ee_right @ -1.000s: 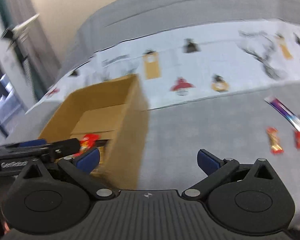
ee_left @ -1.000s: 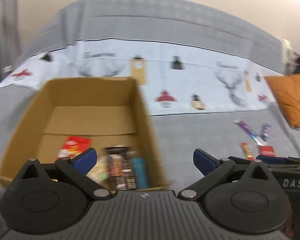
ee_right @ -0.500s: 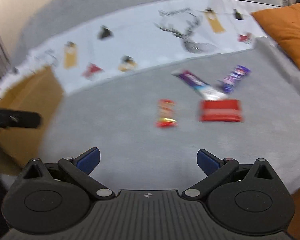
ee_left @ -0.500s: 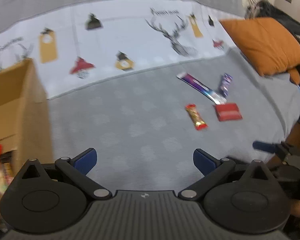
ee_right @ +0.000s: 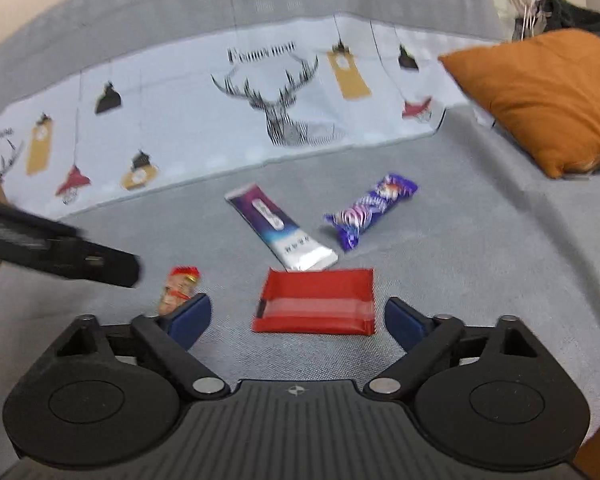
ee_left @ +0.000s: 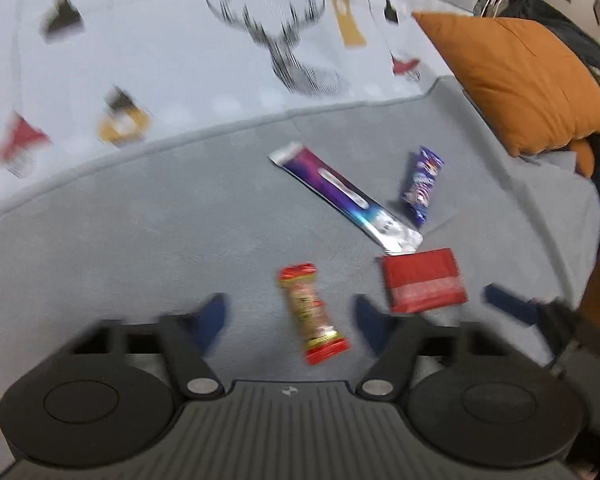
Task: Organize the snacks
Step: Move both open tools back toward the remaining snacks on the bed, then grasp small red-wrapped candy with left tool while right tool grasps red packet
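Gone from both views since a second ago: the cardboard box, replaced by four snacks on the grey bedcover (ee_right: 480, 248). Left gripper (ee_left: 290, 322) — jaws just narrowing, pads still clear of the red-and-gold candy bar (ee_left: 312, 314) lying between them. Right gripper (ee_right: 298, 318) — jaws spread, closing slightly, the flat red packet (ee_right: 316, 302) between its fingers, untouched. Beyond: long purple-and-silver sachet (ee_right: 278, 228), then purple wrapped bar (ee_right: 370, 208). Far right — orange cushion (ee_right: 548, 96).
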A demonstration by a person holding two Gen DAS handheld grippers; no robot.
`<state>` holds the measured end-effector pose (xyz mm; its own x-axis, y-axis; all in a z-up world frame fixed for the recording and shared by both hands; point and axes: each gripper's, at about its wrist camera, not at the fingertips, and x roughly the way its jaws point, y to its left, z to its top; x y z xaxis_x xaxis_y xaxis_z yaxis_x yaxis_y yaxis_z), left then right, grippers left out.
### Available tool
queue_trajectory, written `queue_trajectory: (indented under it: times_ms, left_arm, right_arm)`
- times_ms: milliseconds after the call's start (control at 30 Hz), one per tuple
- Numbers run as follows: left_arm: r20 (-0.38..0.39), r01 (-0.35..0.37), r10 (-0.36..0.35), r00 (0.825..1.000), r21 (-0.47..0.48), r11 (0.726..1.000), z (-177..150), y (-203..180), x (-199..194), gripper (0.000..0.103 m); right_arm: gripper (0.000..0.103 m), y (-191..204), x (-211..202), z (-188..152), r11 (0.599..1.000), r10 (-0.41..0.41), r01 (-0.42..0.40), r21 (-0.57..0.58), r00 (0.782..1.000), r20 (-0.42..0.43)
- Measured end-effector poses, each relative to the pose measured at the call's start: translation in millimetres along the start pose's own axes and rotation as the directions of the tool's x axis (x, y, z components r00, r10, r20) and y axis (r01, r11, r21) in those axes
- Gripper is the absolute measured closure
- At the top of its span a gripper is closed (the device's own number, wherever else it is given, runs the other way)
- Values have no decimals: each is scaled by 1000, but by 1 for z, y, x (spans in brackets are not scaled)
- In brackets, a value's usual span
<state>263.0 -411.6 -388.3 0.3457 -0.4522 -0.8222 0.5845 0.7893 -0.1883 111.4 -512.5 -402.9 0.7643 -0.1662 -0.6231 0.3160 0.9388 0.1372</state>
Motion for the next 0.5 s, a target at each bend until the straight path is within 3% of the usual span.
queue_trajectory:
  times_ms: [67,133,200,267,300,333,400,500]
  left_arm:
    - [-51,52,-54,997,-46,998,3,3,24,59]
    - [-38,55,-56,998,-37,998,1,4,37,59]
    - [23,53,-55,998,48,997,0,-4,40,59]
    - [48,27,-35,998,148,989,-4,-13,43,58]
    - [56,14,-25,998,192,981,-7,-17,44,58]
    - [69,-9,-6,998,224,975,-10,-21,43,62]
    - [38,-19,11,999,207,978,-10,-17,40,77]
    - [3,-18,17,1000,160,987,-13,-6,31,80]
  right_arm:
    - [15,1,5,1,1000,-6,6,-14,1000,-18]
    - [14,1,11,2,998,-46,45,-36,998,-38]
    - [13,-1,14,2,998,-56,54,-34,998,-38]
    - [1,-3,32,2,993,-111,109,-41,991,-68]
    - [1,-3,32,2,993,-111,109,-41,991,-68]
    - [0,-5,40,1,993,-117,115,-29,990,-80]
    - [1,-1,45,0,993,-101,98,-60,993,-53]
    - [2,5,46,0,995,-81,78,-64,995,-48]
